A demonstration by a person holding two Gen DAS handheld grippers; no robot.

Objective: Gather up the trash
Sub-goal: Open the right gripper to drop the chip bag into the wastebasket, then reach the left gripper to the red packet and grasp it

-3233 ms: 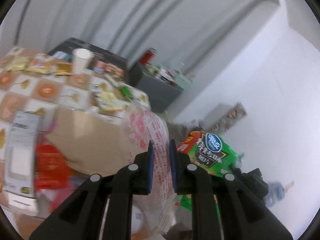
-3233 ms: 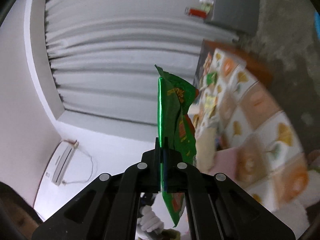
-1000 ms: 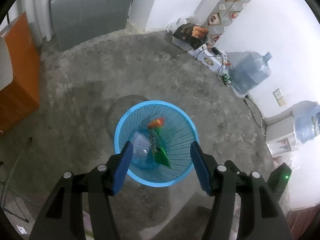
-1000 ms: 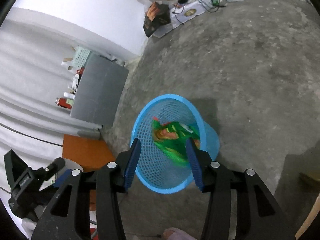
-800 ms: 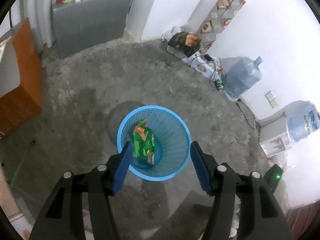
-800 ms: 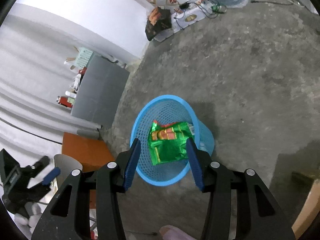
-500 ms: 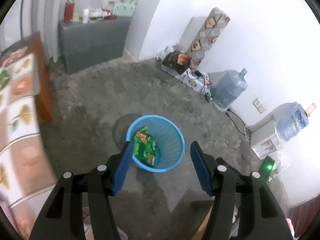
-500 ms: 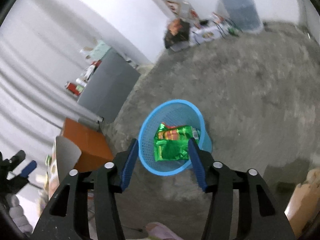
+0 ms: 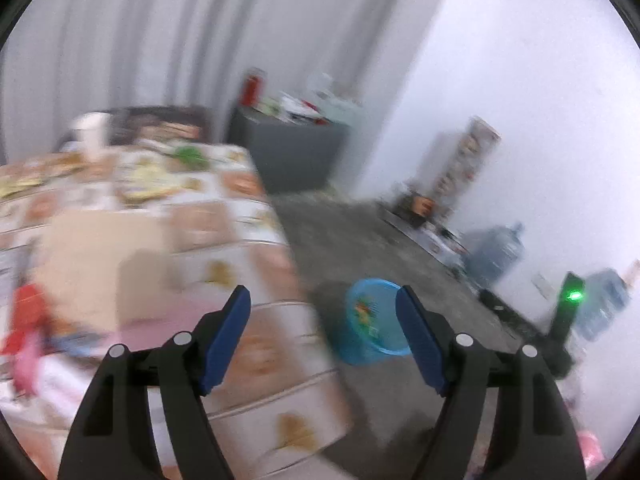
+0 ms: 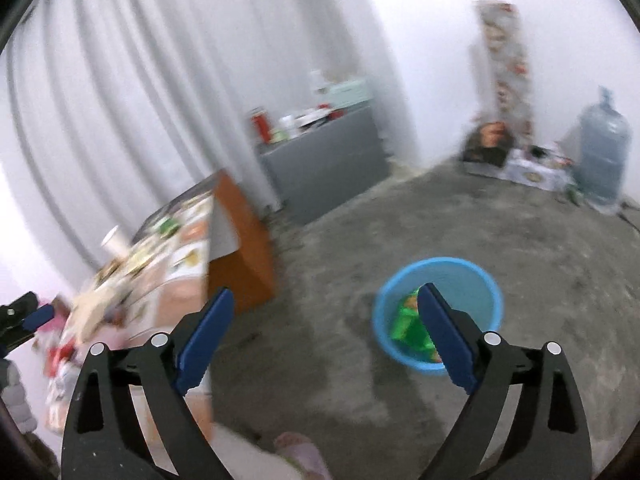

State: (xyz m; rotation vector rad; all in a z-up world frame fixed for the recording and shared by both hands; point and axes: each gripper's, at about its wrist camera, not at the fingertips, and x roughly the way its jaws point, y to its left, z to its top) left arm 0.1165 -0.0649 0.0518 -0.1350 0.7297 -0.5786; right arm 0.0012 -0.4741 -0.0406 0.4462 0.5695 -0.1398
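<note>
I'm holding both grippers' jaws apart and empty, having just been opening, left gripper [image 9: 322,336] over counter [image 9: 248,248] edge, right gripper [image 10: 324,332] near blue bin [image 10: 472,280] holding green wrapper [image 10: 408,326].

A bin [image 10: 438,312] stands on the floor [image 10: 520,240] with a wrapper [image 10: 408,326] in it. The table [image 10: 168,264] lies at nine o'clock from it, a cabinet [image 10: 328,168] at eleven — a water jug [image 10: 604,156] at two, against the wall.
</note>
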